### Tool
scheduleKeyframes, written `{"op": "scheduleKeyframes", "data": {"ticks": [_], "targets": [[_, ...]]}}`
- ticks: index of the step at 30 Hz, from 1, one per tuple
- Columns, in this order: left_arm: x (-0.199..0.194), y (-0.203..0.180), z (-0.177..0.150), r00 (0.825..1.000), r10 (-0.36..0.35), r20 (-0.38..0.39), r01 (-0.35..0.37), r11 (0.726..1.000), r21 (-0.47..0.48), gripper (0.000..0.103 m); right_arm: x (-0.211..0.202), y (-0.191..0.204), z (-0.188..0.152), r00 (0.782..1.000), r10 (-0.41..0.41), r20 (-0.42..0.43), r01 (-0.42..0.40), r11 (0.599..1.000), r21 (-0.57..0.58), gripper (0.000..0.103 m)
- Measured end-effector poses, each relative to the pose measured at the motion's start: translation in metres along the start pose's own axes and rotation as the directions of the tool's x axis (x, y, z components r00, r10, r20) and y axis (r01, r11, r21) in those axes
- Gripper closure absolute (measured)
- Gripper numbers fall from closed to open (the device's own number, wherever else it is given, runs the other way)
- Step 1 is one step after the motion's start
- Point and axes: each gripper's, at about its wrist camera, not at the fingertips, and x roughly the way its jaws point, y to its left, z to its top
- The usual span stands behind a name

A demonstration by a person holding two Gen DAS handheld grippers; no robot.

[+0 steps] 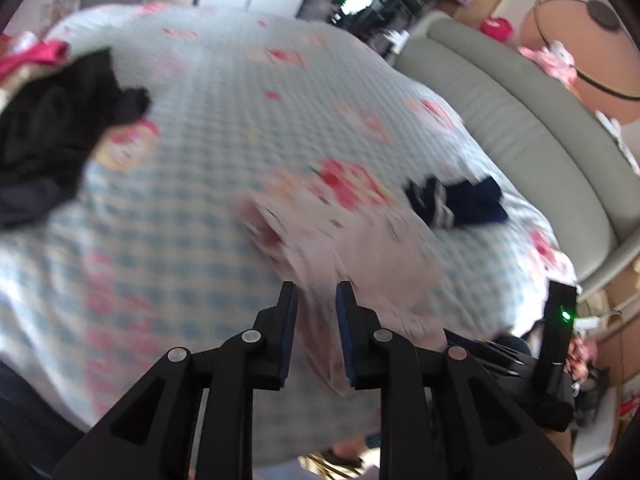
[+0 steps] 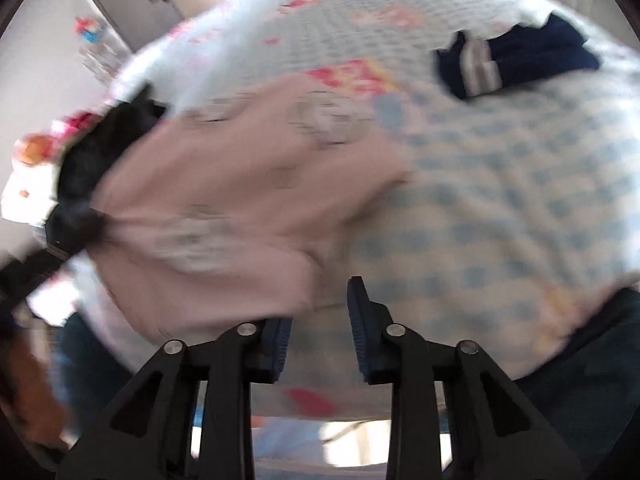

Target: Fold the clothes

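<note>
1. Gaping a little, the left gripper point(image 1: 316, 292) points down at the bed with its blue-padded jaws apart; pale pink cloth runs through the gap, but the blur hides whether the pads actually press on it, so I cannot tell if it is gripped.
2. That cloth is the pink garment point(image 1: 344, 248), printed with faint grey marks, lying rumpled on the bedspread just ahead of the left jaws (motion blur smears its edges).
3. From the right wrist view, the right gripper point(image 2: 320, 312) also has its jaws apart, with only bedspread showing in the gap; the pink garment point(image 2: 224, 200) drapes over the tip of its left finger and spreads away up and to the left.
4. Underneath lies the blue-checked bedspread point(image 1: 192, 184) with pink and red cartoon prints.
5. A navy garment with grey stripes point(image 1: 456, 204) lies folded small, apart from the pink one, towards the bed's right edge.
6. A black clothes heap point(image 1: 52, 128) sits at the far left of the bed, with something bright pink behind it.
7. Beyond the right edge curves a grey padded bed frame point(image 1: 520, 128).
</note>
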Motion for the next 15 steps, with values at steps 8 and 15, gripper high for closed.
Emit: {"op": "scheduleKeyframes", "data": {"ticks": [8, 15], "targets": [[0.001, 0.005, 0.009, 0.995, -0.077, -0.057, 0.08, 0.995, 0.06, 0.058, -0.011, -0.023, 0.004, 0.988, 0.153, -0.026, -0.151, 0.986, 0.073, 0.05], [0.05, -0.032, -0.025, 0.981, -0.048, -0.186, 0.072, 0.989, 0.125, 0.069, 0.006, 0.008, 0.006, 0.951, 0.297, -0.082, -0.298, 0.955, 0.011, 0.032]]}}
